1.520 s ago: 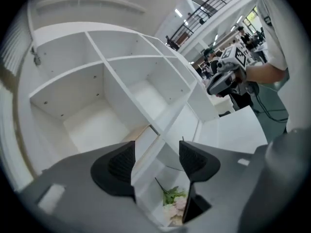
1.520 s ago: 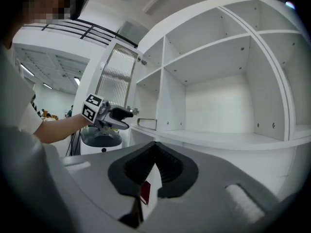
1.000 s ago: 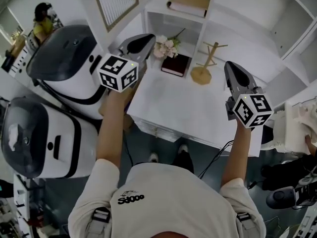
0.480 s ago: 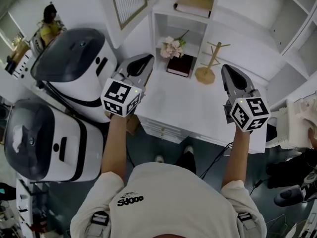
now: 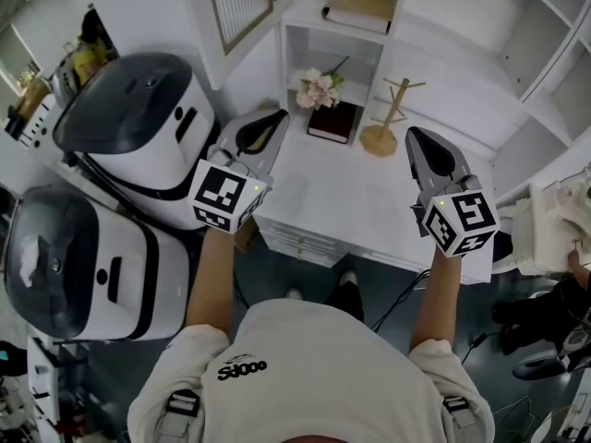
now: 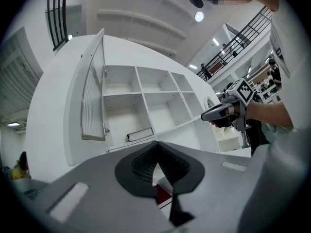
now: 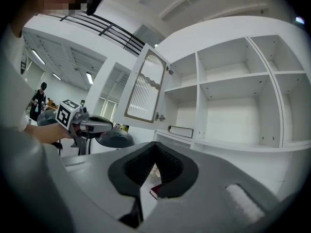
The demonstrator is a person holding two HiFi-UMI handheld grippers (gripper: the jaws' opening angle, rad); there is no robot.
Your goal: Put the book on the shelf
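Note:
A dark red book [image 5: 332, 120] lies flat on the white desk [image 5: 369, 201], in the open cubby below the shelf [image 5: 319, 21], next to a bunch of pink flowers [image 5: 319, 89]. A tan book [image 5: 360, 7] lies on that shelf. My left gripper [image 5: 277, 116] hovers over the desk's left edge, shut and empty, a short way left of the red book. My right gripper [image 5: 416, 135] is over the desk's right half, shut and empty too. The red book [image 6: 163, 194] shows just below the closed left jaw tips [image 6: 156, 144], and the same book [image 7: 156, 192] under the right gripper [image 7: 155, 143].
A wooden mug tree [image 5: 383, 123] stands between the book and the right gripper. The slatted cabinet door [image 5: 235, 3] hangs open at the upper left. Two large white and grey machines [image 5: 138, 109] [image 5: 83, 257] stand left of the desk. Another person's hand [image 5: 572, 257] is at the right edge.
Both grippers have drawn back a little from the shelf toward me, the left one more. The book has not moved.

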